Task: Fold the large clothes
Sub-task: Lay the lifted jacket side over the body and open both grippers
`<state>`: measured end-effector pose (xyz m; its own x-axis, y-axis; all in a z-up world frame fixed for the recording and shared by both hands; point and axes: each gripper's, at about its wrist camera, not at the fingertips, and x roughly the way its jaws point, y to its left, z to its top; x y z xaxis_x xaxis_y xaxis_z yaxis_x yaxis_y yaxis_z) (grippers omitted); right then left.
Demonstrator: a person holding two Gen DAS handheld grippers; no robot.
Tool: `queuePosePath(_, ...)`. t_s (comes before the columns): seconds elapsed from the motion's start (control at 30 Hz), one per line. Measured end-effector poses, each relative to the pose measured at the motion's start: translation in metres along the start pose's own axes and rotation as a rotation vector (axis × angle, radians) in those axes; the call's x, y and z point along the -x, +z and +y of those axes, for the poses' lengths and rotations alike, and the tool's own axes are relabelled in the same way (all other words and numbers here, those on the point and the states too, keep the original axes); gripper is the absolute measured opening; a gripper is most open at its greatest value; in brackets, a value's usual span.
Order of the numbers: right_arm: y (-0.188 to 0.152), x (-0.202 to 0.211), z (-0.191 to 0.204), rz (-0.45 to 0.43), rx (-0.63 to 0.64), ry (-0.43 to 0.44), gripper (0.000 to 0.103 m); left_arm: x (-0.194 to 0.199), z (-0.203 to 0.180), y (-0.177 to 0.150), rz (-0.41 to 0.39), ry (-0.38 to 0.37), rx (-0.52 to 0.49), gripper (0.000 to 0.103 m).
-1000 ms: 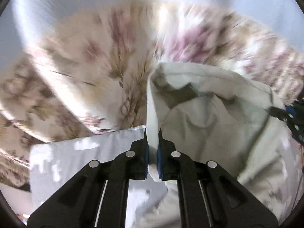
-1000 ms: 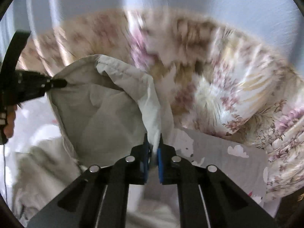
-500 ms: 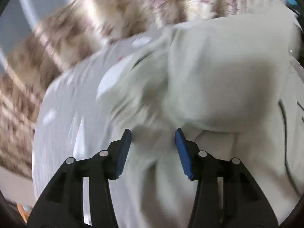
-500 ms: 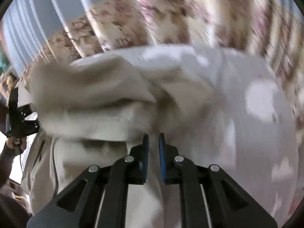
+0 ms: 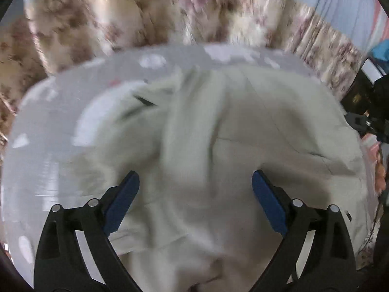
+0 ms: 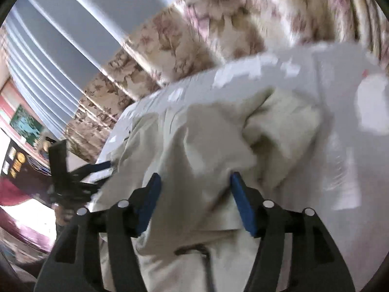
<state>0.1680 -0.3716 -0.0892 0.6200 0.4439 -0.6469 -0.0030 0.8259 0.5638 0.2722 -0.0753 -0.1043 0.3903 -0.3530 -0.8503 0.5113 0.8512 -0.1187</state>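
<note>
Now my left hand-held gripper (image 5: 194,194) and right hand-held gripper (image 6: 194,199) both hang spread wide over the cream garment (image 5: 243,133). It lies bunched mid-bed (image 5: 48,170), pinched by neither, so the fold can settle.

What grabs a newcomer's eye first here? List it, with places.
A rumpled cream garment fills the middle of both views, lying on a pale grey sheet. Both grippers, left and right, hang open over it, blue-padded fingers spread. A floral cover runs behind.
</note>
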Motion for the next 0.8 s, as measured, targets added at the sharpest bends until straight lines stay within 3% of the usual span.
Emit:
queuePosePath(0.07, -0.004, -0.009, 0.004, 0.005, 0.008, -0.003, 0.055, -0.026, -0.002, 0.001, 0.053, -0.03, 0.021, 0.072)
queuePosePath(0.1, -0.007, -0.012, 0.008, 0.004, 0.025, -0.013, 0.038, -0.032, -0.001, 0.002, 0.064, -0.029, 0.023, 0.051)
queuePosePath(0.13, -0.009, -0.016, 0.012, 0.01, 0.042, -0.022, 0.031, -0.036, 0.003, 0.003, 0.06, -0.016, 0.016, 0.035)
queuePosePath(0.17, -0.011, -0.022, 0.017, 0.022, 0.056, -0.016, 0.019, -0.035, 0.007, 0.005, 0.04, 0.006, -0.006, 0.028)
queuePosePath(0.2, -0.013, -0.024, 0.023, 0.028, 0.069, -0.008, 0.014, -0.033, 0.011, 0.008, 0.029, 0.024, -0.016, 0.017)
queuePosePath(0.23, -0.014, -0.029, 0.03, 0.037, 0.094, -0.009, 0.014, -0.028, 0.02, 0.012, 0.011, 0.08, -0.02, 0.014)
queuePosePath(0.3, -0.022, -0.04, 0.058, 0.072, 0.231, -0.066, 0.013, -0.022, 0.033, 0.018, -0.014, 0.11, -0.027, 0.013)
queuePosePath(0.37, -0.033, -0.048, 0.078, 0.083, 0.417, -0.254, 0.013, -0.01, 0.038, 0.018, -0.041, 0.109, -0.074, 0.017)
queuePosePath(0.4, -0.04, -0.052, 0.084, 0.081, 0.542, -0.413, 0.013, -0.006, 0.035, 0.015, -0.045, 0.128, -0.108, 0.031)
queuePosePath(0.43, -0.043, -0.052, 0.082, 0.093, 0.581, -0.467, 0.013, -0.002, 0.032, 0.012, -0.049, 0.157, -0.131, 0.049)
queuePosePath(0.53, -0.035, -0.023, 0.052, 0.082, 0.447, -0.395, 0.014, 0.019, 0.023, -0.01, -0.082, 0.221, -0.157, 0.082)
queuePosePath(0.57, -0.03, -0.007, 0.044, 0.042, 0.383, -0.349, 0.018, 0.03, 0.021, -0.019, -0.096, 0.23, -0.162, 0.082)
queuePosePath(0.6, -0.027, 0.008, 0.04, 0.001, 0.34, -0.318, 0.032, 0.038, 0.019, -0.024, -0.108, 0.222, -0.161, 0.084)
queuePosePath(0.7, -0.022, 0.035, 0.045, -0.115, 0.292, -0.247, 0.05, 0.059, 0.013, -0.03, -0.156, 0.165, -0.114, 0.094)
queuePosePath(0.8, -0.021, 0.031, 0.058, -0.159, 0.301, -0.196, 0.057, 0.045, 0.003, -0.027, -0.148, 0.153, -0.113, 0.095)
